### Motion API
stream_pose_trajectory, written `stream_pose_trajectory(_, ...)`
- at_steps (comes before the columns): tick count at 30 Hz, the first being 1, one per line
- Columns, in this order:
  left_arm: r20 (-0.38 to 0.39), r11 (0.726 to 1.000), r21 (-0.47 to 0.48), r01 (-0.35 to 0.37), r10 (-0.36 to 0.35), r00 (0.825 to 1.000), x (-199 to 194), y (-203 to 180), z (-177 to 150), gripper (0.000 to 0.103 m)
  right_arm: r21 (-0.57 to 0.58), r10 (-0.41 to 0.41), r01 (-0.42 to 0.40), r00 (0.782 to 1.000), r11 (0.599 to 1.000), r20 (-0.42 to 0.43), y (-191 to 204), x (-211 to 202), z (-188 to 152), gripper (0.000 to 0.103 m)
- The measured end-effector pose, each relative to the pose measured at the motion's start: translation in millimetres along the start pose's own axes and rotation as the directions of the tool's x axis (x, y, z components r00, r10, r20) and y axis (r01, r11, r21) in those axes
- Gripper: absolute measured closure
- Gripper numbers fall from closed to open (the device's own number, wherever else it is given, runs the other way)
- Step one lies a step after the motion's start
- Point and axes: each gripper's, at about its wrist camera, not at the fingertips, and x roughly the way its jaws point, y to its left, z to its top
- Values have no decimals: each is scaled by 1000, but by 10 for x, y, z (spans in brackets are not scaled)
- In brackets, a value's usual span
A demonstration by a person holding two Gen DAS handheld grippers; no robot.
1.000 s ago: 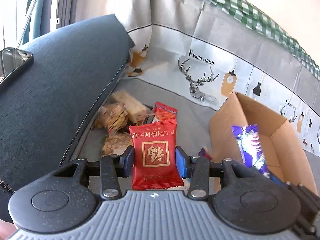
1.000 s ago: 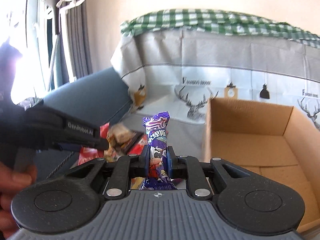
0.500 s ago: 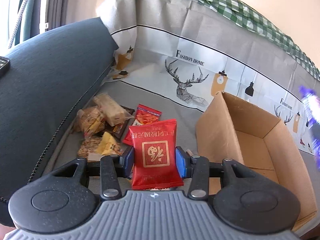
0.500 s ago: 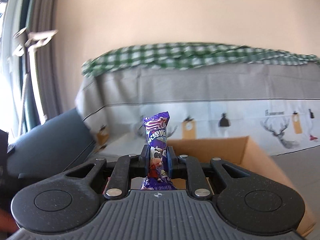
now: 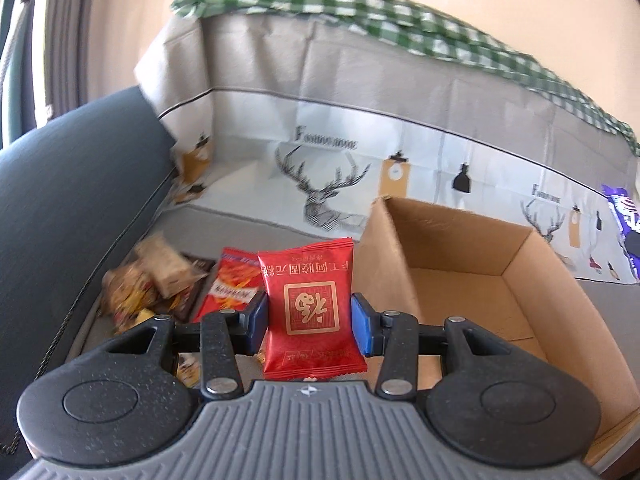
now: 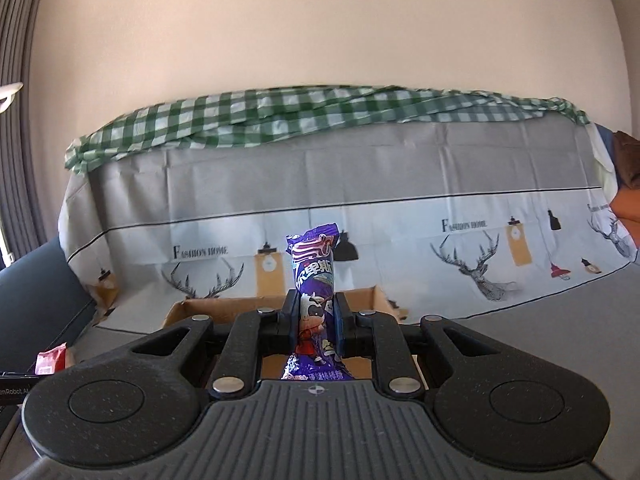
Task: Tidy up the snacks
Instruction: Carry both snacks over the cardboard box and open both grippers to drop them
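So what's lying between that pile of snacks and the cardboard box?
Bare grey cover, in the left wrist view, between the pile and the box.

Snack pile (image 5: 152, 288): blurred at about 9 o'clock of the left tongs (image 5: 308, 320); wrappers run together, count unclear.
Red packet (image 5: 310, 312): lower edge hidden behind the tong body.
Orange-red packet (image 5: 232, 288): right part hidden behind the red packet.
Purple wrapper (image 5: 624, 216): cut off by the left view's 3 o'clock edge.
Cardboard box (image 6: 224, 308): in the right view mostly hidden behind the right tongs (image 6: 316, 324); floor unseen.
Purple wrapper's print: characters too small to read.
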Motion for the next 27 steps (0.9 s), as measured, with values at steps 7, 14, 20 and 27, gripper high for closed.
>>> stream_pose_trajectory(7,68,992,116,58,-67,995,54,-432,16,55,-23,-20,19,1000,1000,-18,-147,41,-43,86)
stream_pose_trajectory(14,123,979,174,104,-127,984,166,-778,59,55,-35,-45,44,998,998,-40,-229,85,-71,86)
stream_pose_trajectory(20,113,974,179,141,-163,980,210,-861,42,55,-52,-60,57,997,997,-56,-238,127,-91,86)
stream_pose_trajectory(27,101,971,170,170,-189,977,223,-897,34,55,-56,-68,64,995,996,-72,-231,173,-98,86)
